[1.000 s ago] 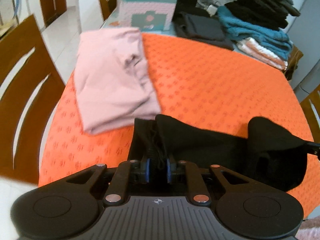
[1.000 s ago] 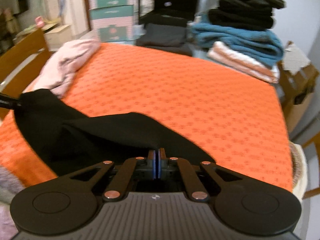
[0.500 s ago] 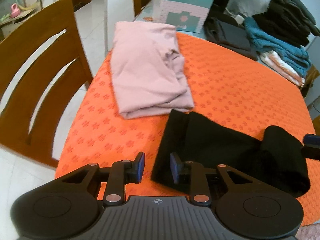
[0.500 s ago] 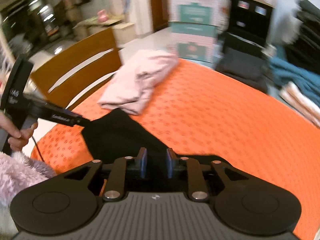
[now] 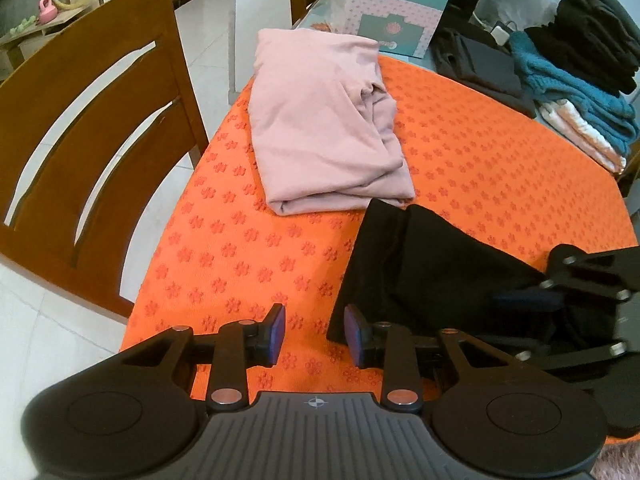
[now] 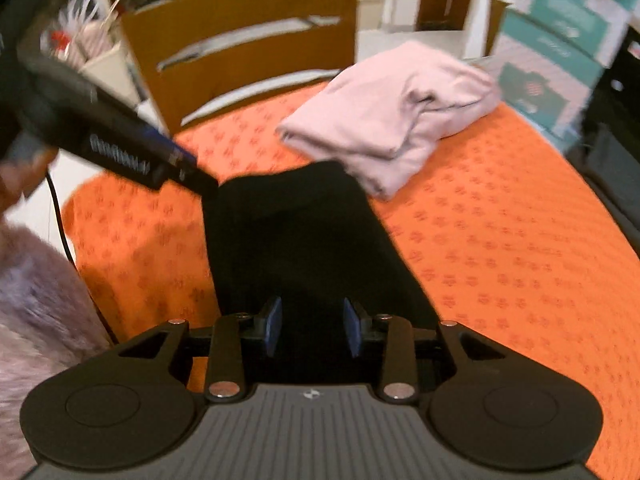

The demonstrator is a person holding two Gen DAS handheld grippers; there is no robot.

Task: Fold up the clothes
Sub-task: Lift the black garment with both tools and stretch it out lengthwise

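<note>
Two grippers show: the left (image 5: 314,334) and the right (image 6: 311,330). On one orange tablecloth (image 5: 480,160) lie one black garment (image 5: 420,264) and one pink garment (image 5: 320,120). Two boxes (image 5: 392,20), two chairs (image 5: 92,128) and one clothes stack (image 5: 580,80) stand around.

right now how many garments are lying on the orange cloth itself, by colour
pink: 1, the folded pink garment
black: 1, the black garment
total: 2 on the orange tablecloth; the stack at the far edge isn't counted
</note>
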